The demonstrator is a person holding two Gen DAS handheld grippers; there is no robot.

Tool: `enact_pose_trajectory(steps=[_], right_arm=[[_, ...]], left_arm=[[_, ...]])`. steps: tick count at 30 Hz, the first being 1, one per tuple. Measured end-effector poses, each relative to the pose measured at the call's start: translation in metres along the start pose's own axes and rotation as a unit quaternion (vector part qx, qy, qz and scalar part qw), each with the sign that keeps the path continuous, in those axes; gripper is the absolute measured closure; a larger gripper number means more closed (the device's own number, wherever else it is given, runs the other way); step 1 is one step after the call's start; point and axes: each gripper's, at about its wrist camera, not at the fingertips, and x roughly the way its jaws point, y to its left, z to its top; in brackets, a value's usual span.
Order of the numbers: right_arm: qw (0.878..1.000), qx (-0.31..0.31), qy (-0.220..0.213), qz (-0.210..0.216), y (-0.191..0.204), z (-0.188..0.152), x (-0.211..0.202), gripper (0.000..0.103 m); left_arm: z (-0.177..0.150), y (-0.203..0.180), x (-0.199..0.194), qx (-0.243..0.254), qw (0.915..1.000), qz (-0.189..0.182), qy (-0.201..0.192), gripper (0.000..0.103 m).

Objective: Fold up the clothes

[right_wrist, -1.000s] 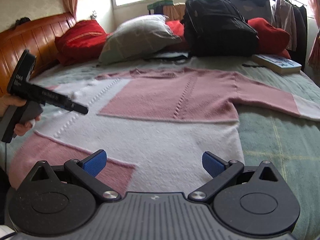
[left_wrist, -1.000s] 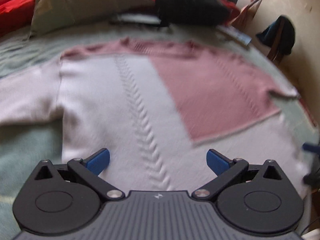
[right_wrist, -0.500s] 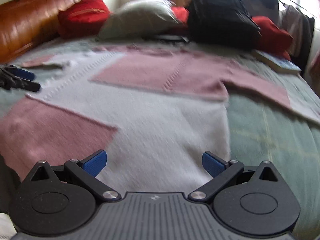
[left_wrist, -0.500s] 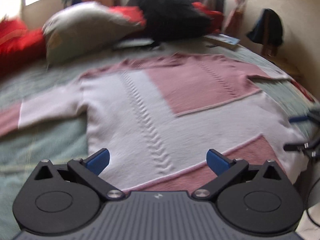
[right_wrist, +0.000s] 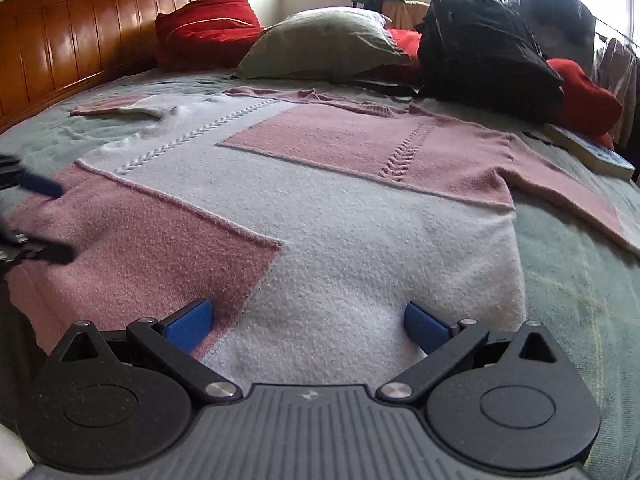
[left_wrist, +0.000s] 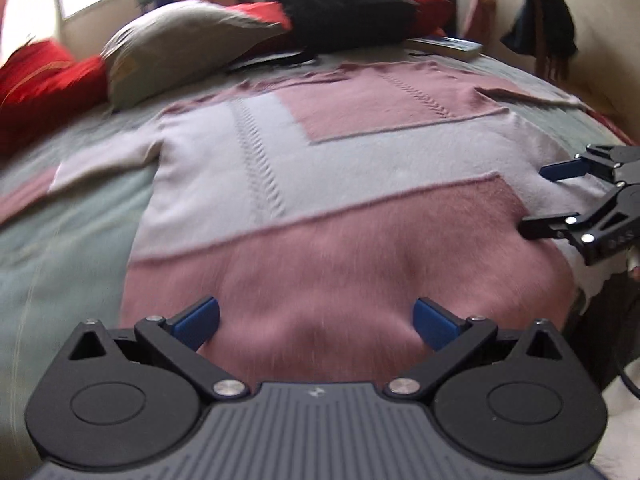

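A pink and white knit sweater lies spread flat on the bed, sleeves out to both sides; it also shows in the right wrist view. My left gripper is open and empty, low over the pink hem panel. My right gripper is open and empty over the hem where pink meets white. The right gripper also shows at the right edge of the left wrist view, open beside the hem corner. The left gripper shows blurred at the left edge of the right wrist view, open.
The green bed cover lies under the sweater. At the head of the bed are red cushions, a grey pillow, a black backpack and a book. A wooden headboard is at the left.
Both grippers have pulled back toward the sweater's hem and dropped lower. The pink hem panel now fills the near field of the left view. Both stayed open.
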Motion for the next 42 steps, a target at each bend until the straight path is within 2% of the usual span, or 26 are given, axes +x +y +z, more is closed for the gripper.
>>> enact_pose_trajectory(steps=[5, 9, 12, 15, 22, 27, 31, 33, 36, 39, 42], right_arm=[[1.0, -0.003, -0.019, -0.013, 0.004, -0.006, 0.0, 0.0], [1.0, -0.003, -0.024, -0.014, 0.005, -0.007, -0.001, 0.0], [0.999, -0.005, -0.032, -0.017, 0.006, -0.01, -0.003, 0.0], [0.999, -0.01, -0.034, -0.017, 0.006, -0.012, -0.006, 0.0], [1.0, -0.012, -0.022, -0.004, -0.002, -0.021, -0.025, 0.0], [0.999, -0.012, -0.027, -0.023, -0.013, 0.0, -0.029, 0.0], [0.998, -0.017, -0.042, -0.034, -0.023, 0.031, -0.011, 0.0], [0.999, -0.013, -0.032, -0.042, -0.025, 0.041, 0.007, 0.0], [0.999, 0.02, -0.005, -0.046, -0.034, 0.033, 0.023, 0.0], [0.997, 0.063, -0.008, -0.034, -0.048, 0.011, 0.013, 0.0], [0.997, 0.074, -0.006, -0.03, -0.051, -0.003, -0.004, 0.0]], left_arm=[[-0.007, -0.013, -0.017, 0.011, 0.9996, 0.024, -0.007, 0.001], [0.007, -0.026, -0.017, 0.025, 0.9992, -0.01, -0.03, 0.001], [0.011, -0.038, -0.003, 0.028, 0.9993, -0.019, -0.018, 0.001], [0.006, -0.046, 0.009, 0.013, 0.9998, -0.01, 0.012, 0.001], [0.0, -0.05, -0.004, 0.031, 0.9991, -0.007, 0.027, 0.001], [0.02, -0.044, -0.006, 0.015, 0.9996, 0.024, 0.004, 0.001], [0.038, -0.042, 0.002, 0.009, 0.9989, 0.046, -0.001, 0.001], [0.041, -0.043, 0.004, 0.007, 0.9987, 0.049, -0.003, 0.001], [0.037, -0.04, 0.005, 0.003, 0.9991, 0.042, -0.003, 0.001], [0.033, -0.036, 0.006, 0.001, 0.9994, 0.034, -0.002, 0.001], [0.034, -0.031, 0.007, -0.004, 0.9996, 0.029, -0.005, 0.001]])
